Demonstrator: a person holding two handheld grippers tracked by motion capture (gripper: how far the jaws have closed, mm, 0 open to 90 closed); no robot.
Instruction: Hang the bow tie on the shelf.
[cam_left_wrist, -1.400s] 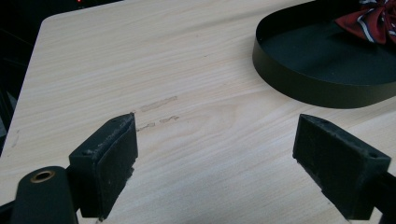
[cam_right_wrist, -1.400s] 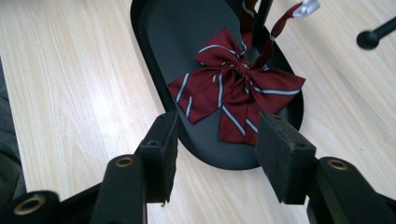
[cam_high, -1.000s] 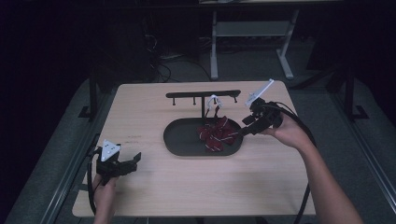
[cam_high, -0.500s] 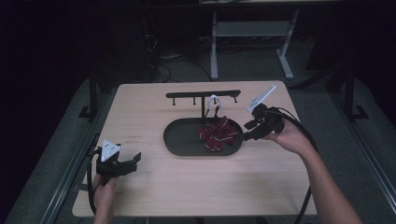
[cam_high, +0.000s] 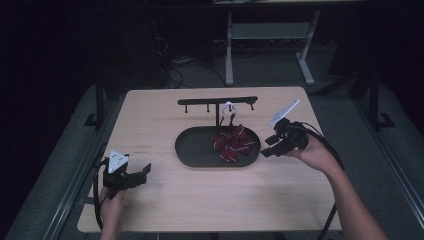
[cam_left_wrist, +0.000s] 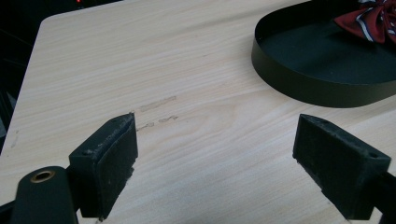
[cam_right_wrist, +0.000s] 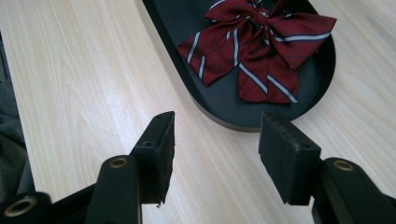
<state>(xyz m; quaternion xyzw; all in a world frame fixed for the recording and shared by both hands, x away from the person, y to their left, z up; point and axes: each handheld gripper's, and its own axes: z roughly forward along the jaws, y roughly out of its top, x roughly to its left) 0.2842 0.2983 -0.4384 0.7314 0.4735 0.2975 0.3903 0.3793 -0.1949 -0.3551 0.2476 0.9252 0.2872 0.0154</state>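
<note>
Step in hand, by judgement: approach to the red striped bow tie (cam_right_wrist: 254, 51), lying in the right half of the black oval tray (cam_high: 192, 150) at table centre. Right gripper (cam_high: 270, 147) released, jaws apart, empty, just beside the tray's right end. Left gripper (cam_high: 142, 172) released, empty, parked at the near left, well apart. Next move probably calls for reaching over the tray rim. Behind the tray: black hook rack (cam_high: 217, 101) with a white cord (cam_high: 229, 109) hanging close above the bow.

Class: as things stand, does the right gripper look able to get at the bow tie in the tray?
Probably yes: the right gripper is open beside the tray, nothing between it and the bow tie.
</note>
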